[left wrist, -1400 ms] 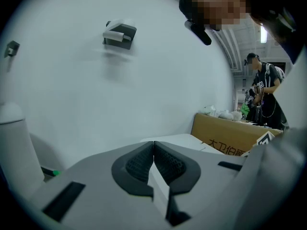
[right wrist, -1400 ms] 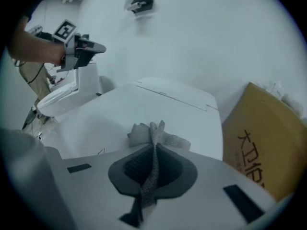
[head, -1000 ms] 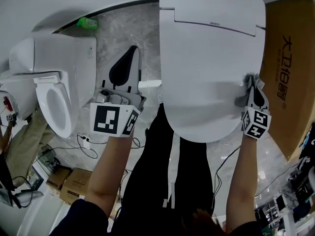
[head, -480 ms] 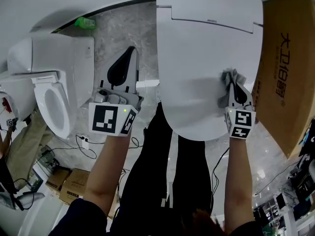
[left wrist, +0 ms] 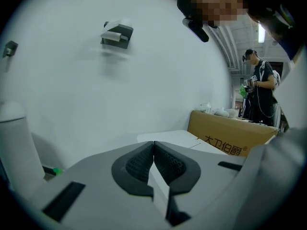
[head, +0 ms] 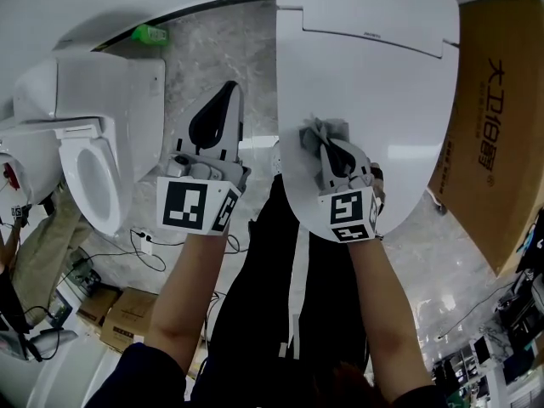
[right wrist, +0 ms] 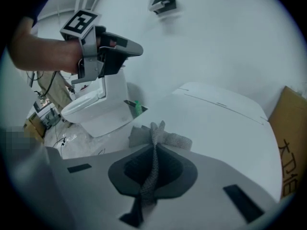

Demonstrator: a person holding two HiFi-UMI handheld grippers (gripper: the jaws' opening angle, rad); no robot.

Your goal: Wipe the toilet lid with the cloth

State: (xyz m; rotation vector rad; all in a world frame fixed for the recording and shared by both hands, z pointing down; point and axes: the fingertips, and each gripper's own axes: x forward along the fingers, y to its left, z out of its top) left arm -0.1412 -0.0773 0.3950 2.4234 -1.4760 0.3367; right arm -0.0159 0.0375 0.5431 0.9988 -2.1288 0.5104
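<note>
The white closed toilet lid (head: 374, 83) fills the upper middle of the head view and shows again as the toilet lid (right wrist: 216, 123) in the right gripper view. A grey cloth (head: 327, 138) lies bunched on the lid's front left part. My right gripper (head: 334, 153) is shut on the cloth (right wrist: 156, 143), which runs down between its jaws, and presses it on the lid. My left gripper (head: 214, 117) hangs over the floor left of the toilet, shut with nothing in it, its jaws (left wrist: 153, 164) meeting.
A second white toilet (head: 93, 151) with its seat showing stands at the left. A brown cardboard box (head: 493, 117) sits right of the lid. A green object (head: 149, 34) lies by the wall. Cables and small boxes (head: 127, 313) litter the marble floor. A person (left wrist: 259, 87) stands far behind.
My right gripper has slid the cloth from the lid's right edge across to its left front part. The left gripper has stayed in place.
</note>
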